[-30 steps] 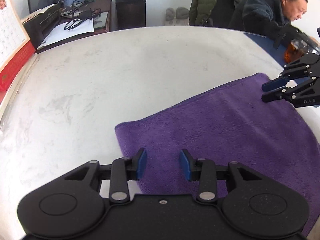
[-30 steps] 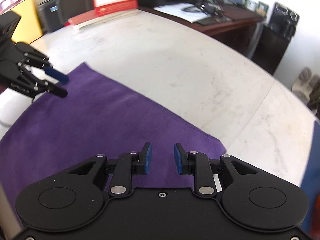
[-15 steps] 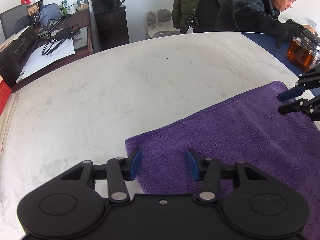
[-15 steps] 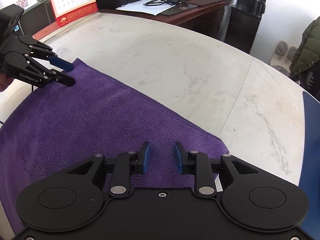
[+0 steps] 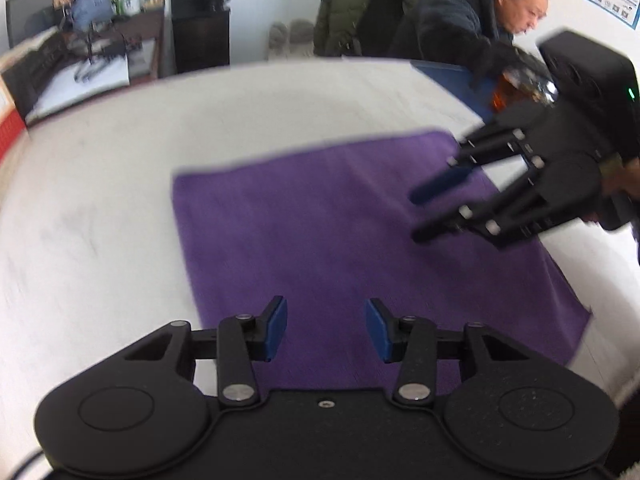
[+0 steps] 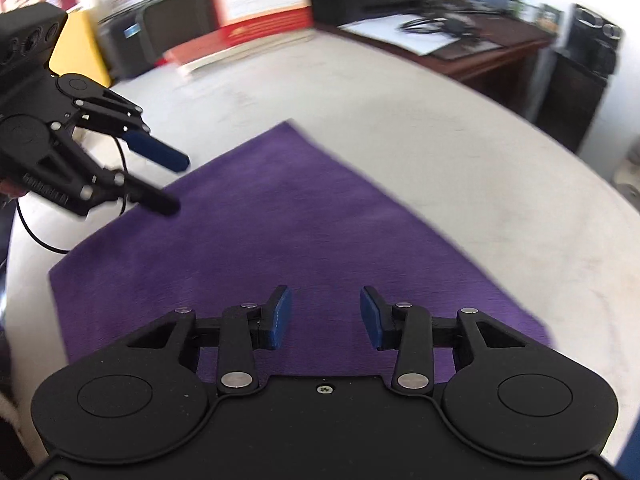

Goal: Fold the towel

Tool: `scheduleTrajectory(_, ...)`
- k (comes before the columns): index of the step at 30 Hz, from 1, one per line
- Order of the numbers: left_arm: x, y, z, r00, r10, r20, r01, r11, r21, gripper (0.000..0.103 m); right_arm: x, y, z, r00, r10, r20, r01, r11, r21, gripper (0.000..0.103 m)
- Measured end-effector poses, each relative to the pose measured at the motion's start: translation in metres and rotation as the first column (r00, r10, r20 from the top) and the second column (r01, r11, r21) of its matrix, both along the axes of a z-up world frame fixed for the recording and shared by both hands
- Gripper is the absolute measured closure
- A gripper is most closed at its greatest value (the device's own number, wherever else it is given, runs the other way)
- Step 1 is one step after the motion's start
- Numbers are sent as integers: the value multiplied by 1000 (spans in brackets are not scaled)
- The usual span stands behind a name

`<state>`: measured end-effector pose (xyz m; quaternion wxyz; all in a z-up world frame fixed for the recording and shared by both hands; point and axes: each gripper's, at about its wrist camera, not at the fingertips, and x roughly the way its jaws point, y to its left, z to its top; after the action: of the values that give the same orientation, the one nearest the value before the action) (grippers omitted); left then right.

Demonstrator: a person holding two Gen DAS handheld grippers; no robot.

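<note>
A purple towel (image 5: 320,232) lies flat and unfolded on the white table (image 5: 120,200); it also shows in the right wrist view (image 6: 280,232). My left gripper (image 5: 326,330) is open and empty, raised above the towel's near edge. My right gripper (image 6: 326,316) is open and empty above the towel's near side. In the left wrist view the right gripper (image 5: 420,216) hovers over the towel's right part. In the right wrist view the left gripper (image 6: 172,184) hovers by the towel's left edge.
A man in a dark jacket (image 5: 480,28) leans at the table's far right beside a glass teapot (image 5: 516,92). A desk with a printer and cables (image 6: 420,8) and a red calendar (image 6: 260,4) stand beyond the table.
Both grippers have drawn back and up from the towel's corners and turned toward its middle. The jaws of both have opened wider. The towel lies as before.
</note>
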<state>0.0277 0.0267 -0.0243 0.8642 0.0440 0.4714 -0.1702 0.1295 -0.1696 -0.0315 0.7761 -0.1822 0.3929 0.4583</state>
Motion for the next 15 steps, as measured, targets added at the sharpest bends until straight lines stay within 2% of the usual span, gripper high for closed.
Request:
scheduleTrajectory(2, -16, 2, -10, 1000, 29, 4, -29, 1000, 3, 62, -6, 2, -8, 1000, 25, -8, -26, 999, -19, 72)
scheduleTrajectory(4, -26, 11, -11, 998, 62, 9, -62, 998, -27, 62, -3, -8, -10, 1000, 15, 11, -15, 1000, -15, 78)
scheduleTrajectory(7, -36, 26, -11, 994, 105, 3, -105, 993, -54, 62, 10, -25, -11, 997, -64, 50, 66, 997, -40, 79)
scheduleTrajectory(10, -43, 33, -11, 994, 106, 10, -105, 993, -45, 62, 26, -41, -11, 984, -160, 78, 164, 985, -49, 79)
scheduleTrajectory(13, -47, 37, -9, 993, 115, 16, -114, 993, -32, 62, 33, -39, -11, 960, -244, 137, 256, 964, -75, 79)
scheduleTrajectory(15, -50, 37, -7, 992, 124, 19, -124, 992, -18, 62, 33, -31, -10, 953, -269, 140, 279, 959, -56, 79)
